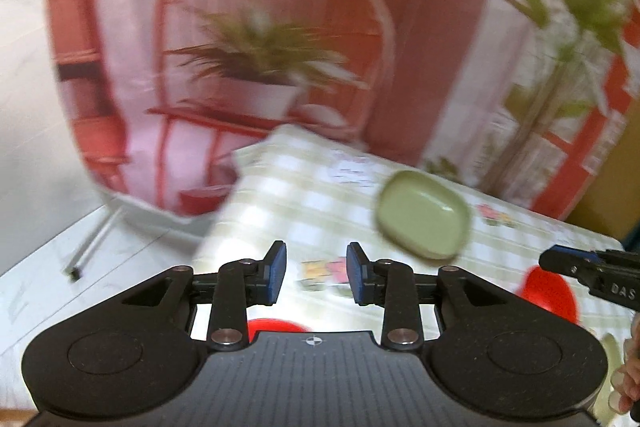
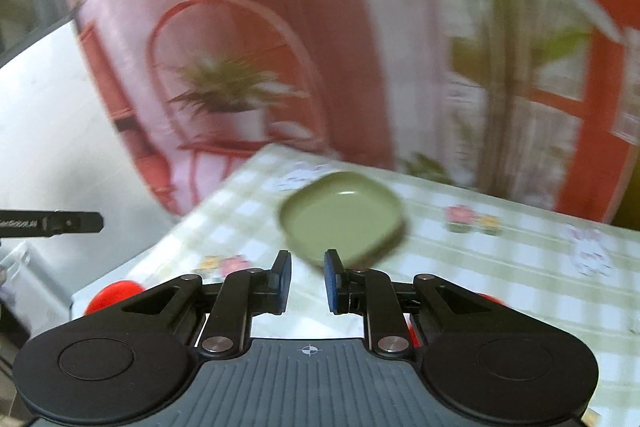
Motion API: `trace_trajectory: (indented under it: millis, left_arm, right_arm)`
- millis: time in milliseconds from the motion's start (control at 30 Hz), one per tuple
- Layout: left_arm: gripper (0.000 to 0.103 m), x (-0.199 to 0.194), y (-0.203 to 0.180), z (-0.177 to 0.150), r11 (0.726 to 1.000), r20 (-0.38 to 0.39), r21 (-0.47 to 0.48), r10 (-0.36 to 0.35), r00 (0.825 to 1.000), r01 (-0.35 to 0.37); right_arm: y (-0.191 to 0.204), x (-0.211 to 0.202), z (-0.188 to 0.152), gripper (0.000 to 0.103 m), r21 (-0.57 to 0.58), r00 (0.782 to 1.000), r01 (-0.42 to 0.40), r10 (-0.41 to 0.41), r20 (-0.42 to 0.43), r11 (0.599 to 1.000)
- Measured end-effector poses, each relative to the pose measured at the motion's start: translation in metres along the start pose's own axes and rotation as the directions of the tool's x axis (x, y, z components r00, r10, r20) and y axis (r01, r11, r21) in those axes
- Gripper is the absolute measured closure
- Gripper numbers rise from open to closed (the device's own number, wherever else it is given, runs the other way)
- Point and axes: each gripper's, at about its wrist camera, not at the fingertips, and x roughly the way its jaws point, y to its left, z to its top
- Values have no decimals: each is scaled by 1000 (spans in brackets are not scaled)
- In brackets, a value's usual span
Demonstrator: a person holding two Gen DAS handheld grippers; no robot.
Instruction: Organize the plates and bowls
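Two empty claws, left claw [image 1: 316, 277] and right claw [image 2: 307, 281], both apart above checked tablecloth [image 2: 500, 267] near green plate [image 2: 342, 217].

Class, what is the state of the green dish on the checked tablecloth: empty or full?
Empty. The green dish shows only its bare, smooth inside in both wrist views, though they are blurred.

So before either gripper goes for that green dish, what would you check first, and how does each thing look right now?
1. Left gripper empty, jaws apart: ok.
2. Right gripper empty, a narrow gap between its pads: ok.
3. Green dish flat on the checked tablecloth, nothing on it: ok.
4. Sharp view: not ok, both blurred.
5. Red dishes near the table edge clear of the grippers: cannot tell, partly hidden.
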Motion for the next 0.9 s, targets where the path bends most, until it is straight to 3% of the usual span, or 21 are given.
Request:
trace_trajectory:
  millis: [233,467,667,900]
  left_arm:
    - [62,9,46,-13,994,-42,-86,68,997,-71]
    - [62,20,68,-42,987,-99,-136,75,992,-88]
    - [62,22,76,-62,980,-135,-175,75,988,-98]
    - [63,27,76,-79,976,-156,-191,73,985,-103]
  right_arm:
    - [67,50,5,85,-68,989,-133,128,-72,989]
    - [115,85,-5,85,-109,965,-220,200,-168,969]
    - [131,103,-27,85,-114,943,-243,207,-262,963]
    - [130,106,-46,82,-80,933,-236,202,-297,969]
